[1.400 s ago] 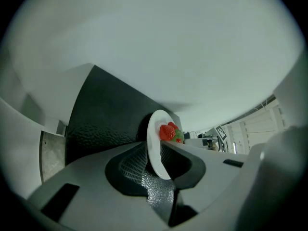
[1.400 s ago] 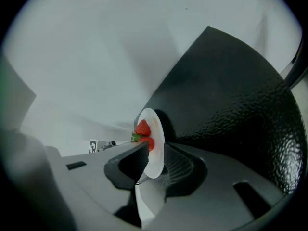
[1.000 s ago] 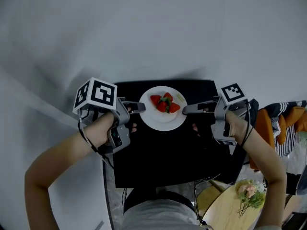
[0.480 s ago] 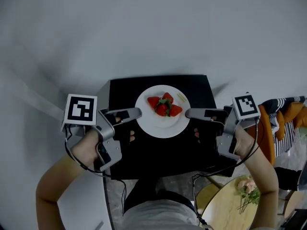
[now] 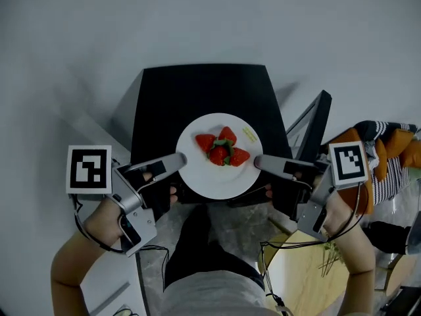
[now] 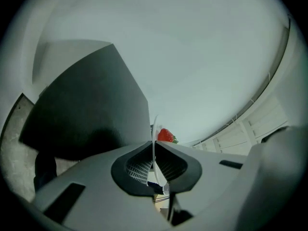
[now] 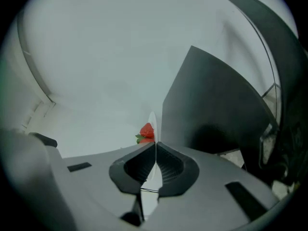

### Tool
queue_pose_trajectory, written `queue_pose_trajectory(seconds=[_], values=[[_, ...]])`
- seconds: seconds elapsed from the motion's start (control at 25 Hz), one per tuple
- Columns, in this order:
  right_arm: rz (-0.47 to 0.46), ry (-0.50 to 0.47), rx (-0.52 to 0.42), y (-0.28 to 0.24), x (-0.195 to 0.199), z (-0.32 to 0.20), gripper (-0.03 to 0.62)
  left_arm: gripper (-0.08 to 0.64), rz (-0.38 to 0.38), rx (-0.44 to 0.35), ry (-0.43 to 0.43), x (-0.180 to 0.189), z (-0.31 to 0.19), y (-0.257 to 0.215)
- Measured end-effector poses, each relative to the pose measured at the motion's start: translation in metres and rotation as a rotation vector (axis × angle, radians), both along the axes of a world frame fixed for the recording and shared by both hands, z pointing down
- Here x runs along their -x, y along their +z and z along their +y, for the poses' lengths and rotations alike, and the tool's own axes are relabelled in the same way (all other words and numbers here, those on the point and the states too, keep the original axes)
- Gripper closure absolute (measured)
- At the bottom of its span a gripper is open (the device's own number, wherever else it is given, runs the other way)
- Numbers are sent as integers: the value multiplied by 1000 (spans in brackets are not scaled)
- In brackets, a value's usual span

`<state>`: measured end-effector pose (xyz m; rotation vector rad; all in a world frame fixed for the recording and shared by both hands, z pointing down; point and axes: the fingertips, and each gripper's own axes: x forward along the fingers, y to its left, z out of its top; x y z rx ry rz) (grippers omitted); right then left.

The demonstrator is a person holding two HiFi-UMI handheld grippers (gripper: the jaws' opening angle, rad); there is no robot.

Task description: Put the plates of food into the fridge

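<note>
As seen from overhead: white plate (image 5: 220, 182), carrying strawberries (image 5: 222, 147), held over front edge of black cabinet (image 5: 197, 91), possibly the fridge. Left gripper (image 5: 176, 162) pinched shut on plate's left rim; right gripper (image 5: 260, 162) pinched shut on right rim. Thin rim edge-on between closed jaws in both gripper views, one strawberry showing just beyond.

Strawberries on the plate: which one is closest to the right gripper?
The strawberry at the pile's right edge, lying just beside the right gripper that pinches the plate. The others lie farther left, toward the middle.
</note>
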<state>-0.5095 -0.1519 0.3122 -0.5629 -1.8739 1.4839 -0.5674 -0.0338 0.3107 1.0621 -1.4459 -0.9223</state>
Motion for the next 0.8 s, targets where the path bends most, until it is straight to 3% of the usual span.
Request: queue_pose_trajectory(seconds=[0.44, 0.8], values=[[7, 40, -7, -1, -1, 1, 574, 537, 3, 9, -19, -2, 2, 1], [-72, 138, -30, -5, 1, 1, 574, 537, -22, -20, -25, -3, -2, -4]])
